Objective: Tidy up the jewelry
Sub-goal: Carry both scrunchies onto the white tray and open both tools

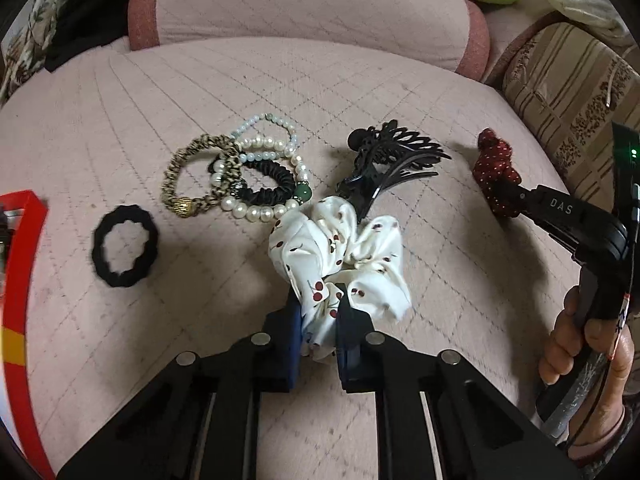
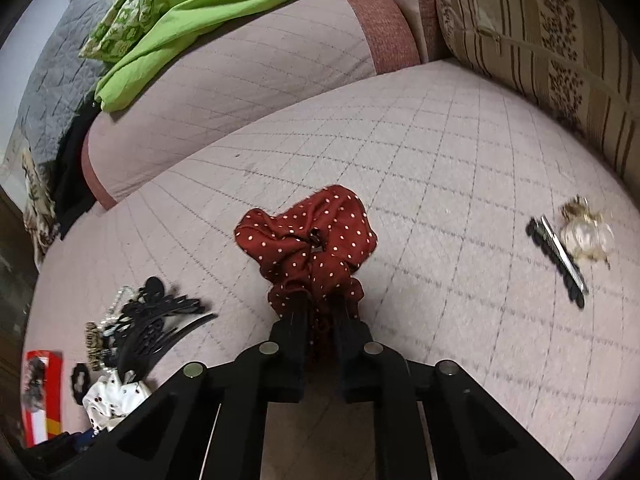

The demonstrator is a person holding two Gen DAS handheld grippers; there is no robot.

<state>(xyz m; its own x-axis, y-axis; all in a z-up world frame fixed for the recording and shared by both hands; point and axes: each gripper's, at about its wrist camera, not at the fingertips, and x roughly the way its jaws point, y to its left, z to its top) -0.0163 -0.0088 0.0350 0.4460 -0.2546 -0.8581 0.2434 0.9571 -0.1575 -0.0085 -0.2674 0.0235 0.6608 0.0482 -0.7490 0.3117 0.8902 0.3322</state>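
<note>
1. The left gripper (image 1: 318,312) pinches the white scrunchie (image 1: 340,252) on the sofa seat (image 1: 120,120), just beside the hair claw (image 1: 384,164).
2. The right gripper (image 2: 320,312) pinches the red scrunchie (image 2: 308,240).
3. Lift each one straight up, so the beads (image 1: 256,172) stay unsnagged.

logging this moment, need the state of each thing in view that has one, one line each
left gripper: shut on the white cherry scrunchie
right gripper: shut on the red dotted scrunchie
white cherry scrunchie: pinched at its near edge, bunched on the cushion
red dotted scrunchie: pinched, crumpled
black claw clip: loose, tips onto the white scrunchie
black hair tie: flat, alone
pearl bracelet: tangled with other bands
red box: open, cannot tell contents
</note>
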